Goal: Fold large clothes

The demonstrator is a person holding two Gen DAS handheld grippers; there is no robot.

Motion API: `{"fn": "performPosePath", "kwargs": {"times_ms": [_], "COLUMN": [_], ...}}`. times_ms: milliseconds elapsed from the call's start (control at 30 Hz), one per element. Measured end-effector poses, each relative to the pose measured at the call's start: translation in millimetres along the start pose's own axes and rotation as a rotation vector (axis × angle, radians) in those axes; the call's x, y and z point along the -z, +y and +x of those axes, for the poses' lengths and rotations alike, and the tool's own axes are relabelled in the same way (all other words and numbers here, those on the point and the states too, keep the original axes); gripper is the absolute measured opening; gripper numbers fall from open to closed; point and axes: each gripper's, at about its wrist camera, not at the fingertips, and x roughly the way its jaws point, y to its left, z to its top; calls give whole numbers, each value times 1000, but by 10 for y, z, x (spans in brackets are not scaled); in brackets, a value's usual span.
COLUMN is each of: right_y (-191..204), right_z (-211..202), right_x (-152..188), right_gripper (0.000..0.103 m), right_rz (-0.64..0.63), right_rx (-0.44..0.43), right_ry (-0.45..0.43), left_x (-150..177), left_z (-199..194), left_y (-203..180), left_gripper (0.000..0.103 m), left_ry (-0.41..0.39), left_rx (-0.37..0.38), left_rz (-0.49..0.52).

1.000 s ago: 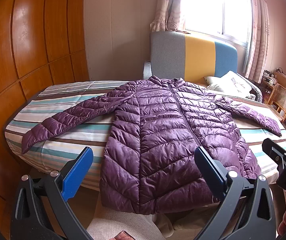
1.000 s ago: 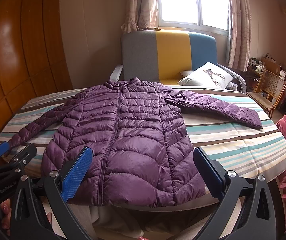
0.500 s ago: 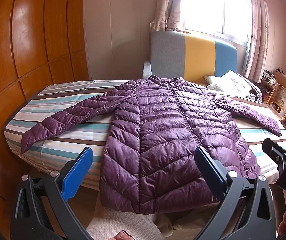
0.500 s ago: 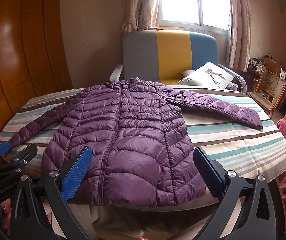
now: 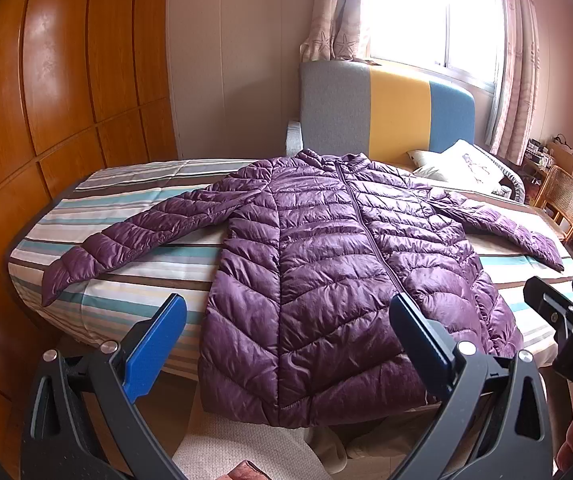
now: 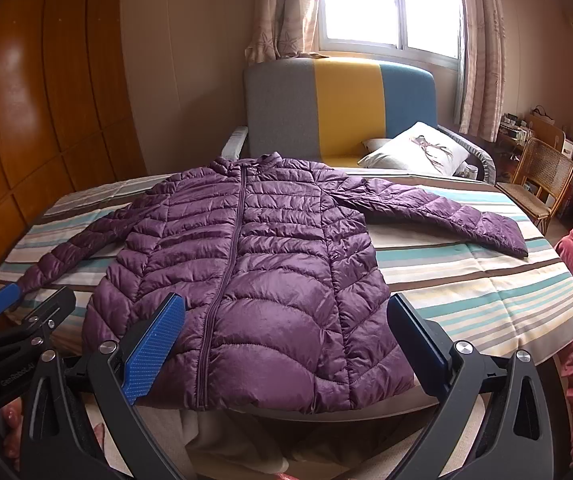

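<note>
A purple quilted puffer jacket (image 5: 326, 280) is lying flat and face up in the middle of the frame, zipped closed, with its zipper (image 6: 226, 264) running down the centre. Its collar is pointing toward the top of the frame and its hem is hanging slightly over the near edge of the surface. Both sleeves are spreading outward, one reaching toward the left edge of the frame, the other toward the right. The jacket is resting on a striped sheet (image 5: 134, 296) in bands of teal, white, brown and cream.

The left gripper (image 5: 286, 340) is hovering at the bottom of its own view, its two blue-padded fingers spread wide apart and holding nothing, sitting just short of the jacket's hem. The right gripper (image 6: 284, 340) is doing the same in its view, fingers wide apart and gripping nothing.

Behind the jacket, at upper centre, a sofa back (image 6: 338, 112) is showing grey, yellow and blue panels, with a white pillow (image 6: 418, 152) lying beside it. A bright curtained window (image 6: 386, 4) is sitting above. Wooden wall panels (image 5: 46, 100) are filling the left side, and a cane chair (image 6: 542, 176) is standing at the right.
</note>
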Motion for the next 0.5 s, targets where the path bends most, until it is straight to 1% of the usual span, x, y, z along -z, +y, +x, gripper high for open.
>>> {"fn": "performPosePath", "kwargs": {"times_ms": [500], "right_y": [-13], "right_z": [71], "right_x": [17], "right_gripper": [100], "right_rz": [7], "right_rx": [-5], "right_ry": [10], "left_x": [15], "left_z": [37], "left_y": [-1], "left_gripper": [101], "left_ry": [8], "left_rx": [-7], "left_rz": [4]}}
